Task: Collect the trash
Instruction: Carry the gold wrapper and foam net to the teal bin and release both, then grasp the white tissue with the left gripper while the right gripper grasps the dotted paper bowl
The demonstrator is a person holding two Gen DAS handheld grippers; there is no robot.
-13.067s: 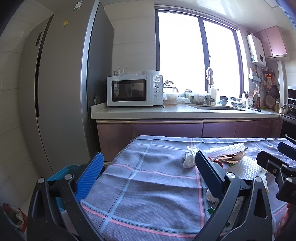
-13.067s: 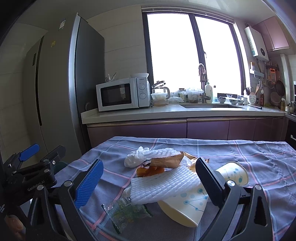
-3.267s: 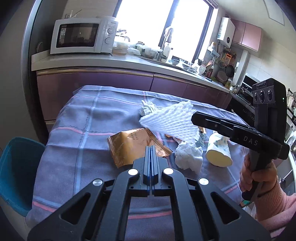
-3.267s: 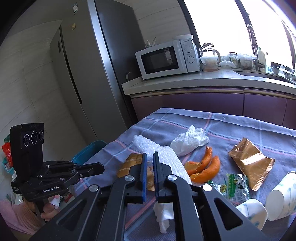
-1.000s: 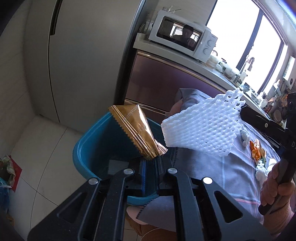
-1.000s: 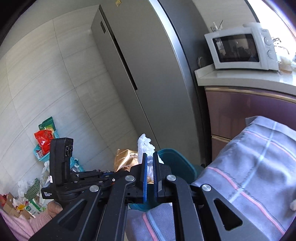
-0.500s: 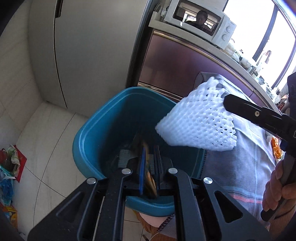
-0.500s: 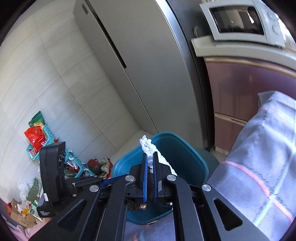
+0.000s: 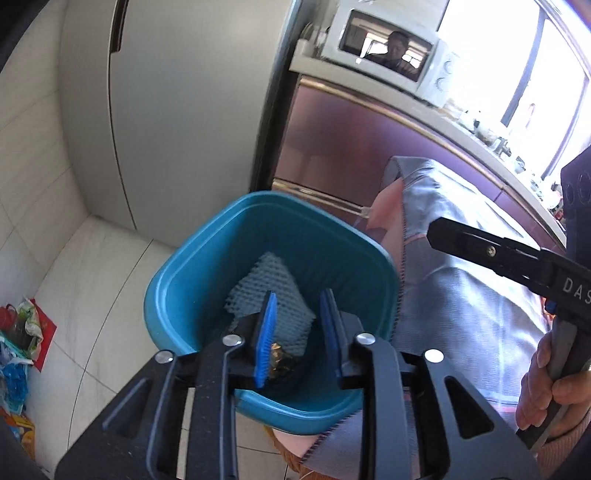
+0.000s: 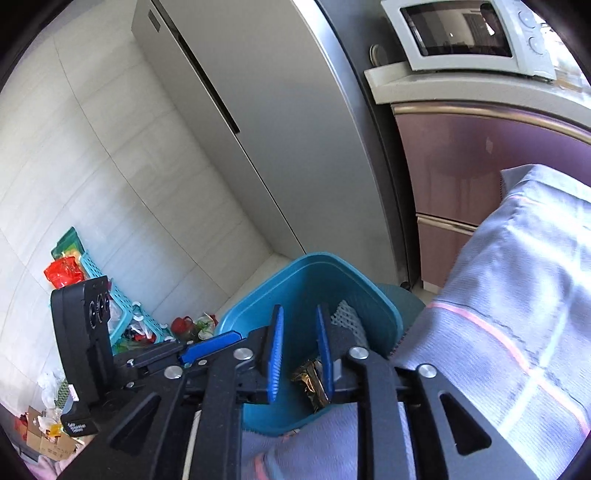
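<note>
A teal trash bin [image 9: 192, 280] stands on the floor beside the table; it also shows in the right wrist view [image 10: 258, 295]. Inside it lie the white foam net [image 9: 269, 299] and the gold snack wrapper [image 9: 279, 360], also seen in the right wrist view as the net [image 10: 347, 317] and the wrapper [image 10: 310, 376]. My left gripper [image 9: 297, 321] is open and empty, right above the bin. My right gripper [image 10: 297, 328] is open and empty over the bin too. The right gripper body [image 9: 517, 258] shows at the right of the left wrist view.
A table with a blue-grey checked cloth [image 9: 461, 295] rises just right of the bin. A grey fridge [image 10: 258, 110] and purple cabinets [image 10: 480, 166] with a microwave [image 10: 461, 33] stand behind. Bags and a small basket [image 10: 122, 317] clutter the floor at left.
Both grippers have opened. The gold wrapper left the left gripper and the foam net left the right gripper; both now lie in the bin.
</note>
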